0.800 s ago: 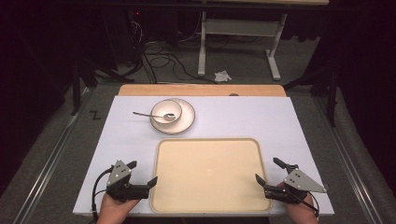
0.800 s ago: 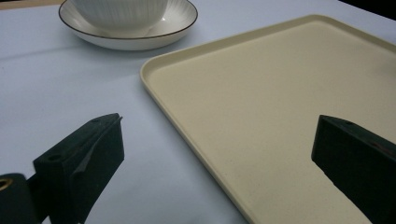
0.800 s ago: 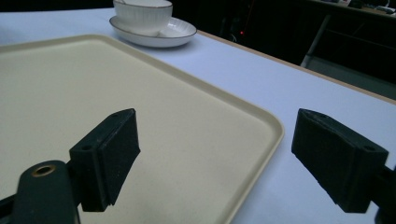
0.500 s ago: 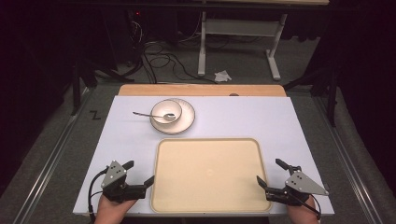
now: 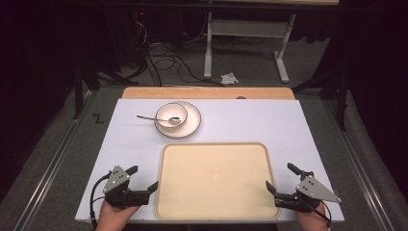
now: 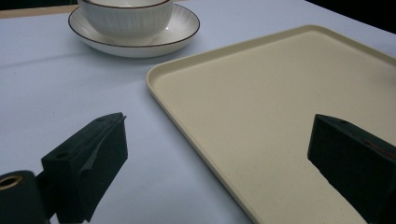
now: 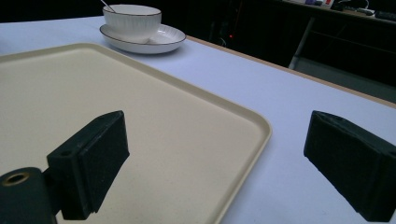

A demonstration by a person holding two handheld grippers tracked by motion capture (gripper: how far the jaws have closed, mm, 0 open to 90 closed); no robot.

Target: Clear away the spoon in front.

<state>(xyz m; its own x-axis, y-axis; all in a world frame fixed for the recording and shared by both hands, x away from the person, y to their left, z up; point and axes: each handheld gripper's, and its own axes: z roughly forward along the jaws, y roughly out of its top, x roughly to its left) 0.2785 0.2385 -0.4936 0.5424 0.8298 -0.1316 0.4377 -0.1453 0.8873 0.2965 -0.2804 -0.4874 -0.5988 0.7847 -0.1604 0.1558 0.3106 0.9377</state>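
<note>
High view | tray (image 5: 216,180) long axis left-right | left tongs (image 5: 143,180), right tongs (image 5: 283,179) released, flanking

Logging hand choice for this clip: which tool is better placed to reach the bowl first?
Left, probably. The bowl on its plate sits left of centre, nearer the open left tool than the right tool.

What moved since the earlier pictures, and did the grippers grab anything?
Only small moves: the left gripper slid a little back toward the person, beside the tray's left edge. The right gripper also eased back slightly at the tray's right edge. Both are open and took hold of nothing. The tray, the bowl on its plate and the spoon stayed where they were.
</note>
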